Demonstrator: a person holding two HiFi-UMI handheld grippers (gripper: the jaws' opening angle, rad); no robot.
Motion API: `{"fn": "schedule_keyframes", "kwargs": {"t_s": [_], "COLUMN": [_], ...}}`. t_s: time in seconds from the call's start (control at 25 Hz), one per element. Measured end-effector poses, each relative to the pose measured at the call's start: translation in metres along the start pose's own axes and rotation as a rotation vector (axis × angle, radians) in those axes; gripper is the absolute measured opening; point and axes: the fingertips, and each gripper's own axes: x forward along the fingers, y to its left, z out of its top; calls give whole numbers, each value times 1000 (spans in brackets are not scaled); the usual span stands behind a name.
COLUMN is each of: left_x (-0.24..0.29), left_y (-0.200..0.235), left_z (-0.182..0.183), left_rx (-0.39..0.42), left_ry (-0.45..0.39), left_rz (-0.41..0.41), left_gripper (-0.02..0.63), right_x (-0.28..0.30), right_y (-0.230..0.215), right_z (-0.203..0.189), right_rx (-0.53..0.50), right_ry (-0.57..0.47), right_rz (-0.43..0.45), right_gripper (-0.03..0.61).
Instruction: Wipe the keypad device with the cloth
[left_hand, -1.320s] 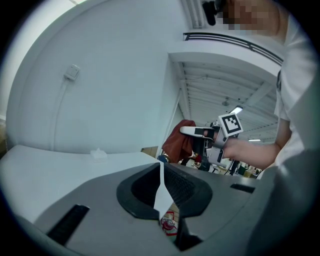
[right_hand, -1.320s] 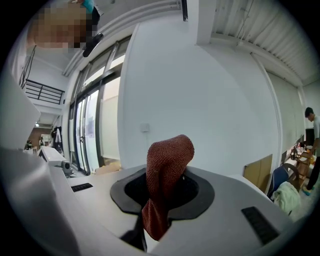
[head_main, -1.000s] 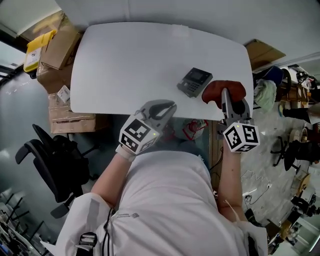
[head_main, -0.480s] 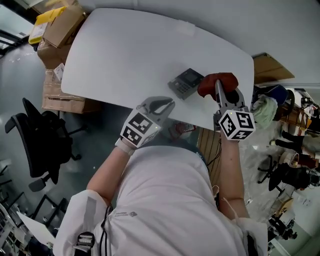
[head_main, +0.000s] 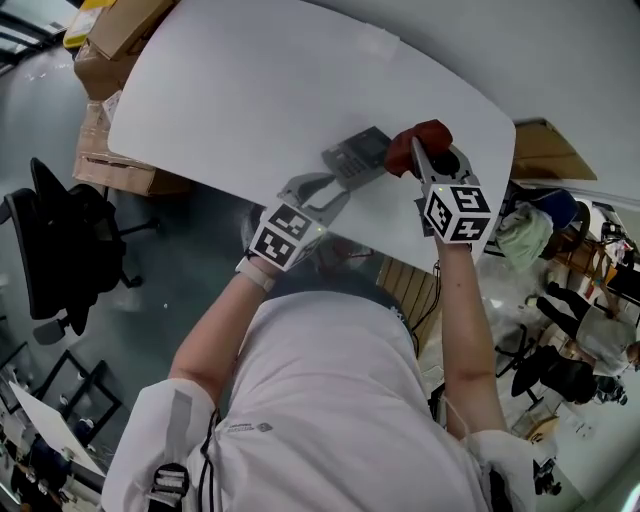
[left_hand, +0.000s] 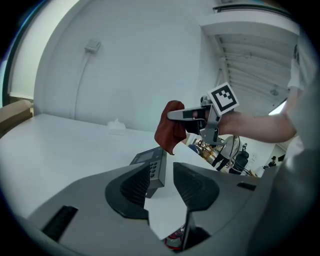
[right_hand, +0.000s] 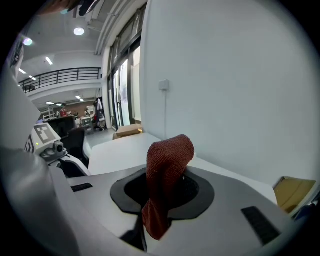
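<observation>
Holding the keypad device (head_main: 355, 157) steady looks like the first job, so the wipe does not push it along the worktop (head_main: 250, 90). The left gripper (head_main: 335, 188) is just beside the keypad device, on the side nearest the person. Its jaws have just been opening and stand apart. Nothing is pressed between them, and the device's near corner shows right at the gap. I think they should slide around that edge and close gently. The right gripper (head_main: 420, 160) has its jaws clamped on the red cloth (head_main: 412, 143), which hangs just beside the keypad device. I cannot tell if it touches. The cloth should come down flat on the keys and rub softly.
</observation>
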Motion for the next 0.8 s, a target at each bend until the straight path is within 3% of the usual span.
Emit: {"fn": "schedule_keyframes", "kwargs": {"t_s": [0.44,0.8], "left_x": [41,50], "left_y": [16,16], "left_z": [-21,-26], "left_rx": [-23,-44], "left_ry": [47,49], "left_rz": [79,54], "left_gripper": [132,132], "right_x": [47,65], "right_y": [11,15], "right_z": [-57,-81], "right_rx": [-98,-82], "right_ry": [169,216], "right_rz": [96,100], "right_gripper": [89,89]}}
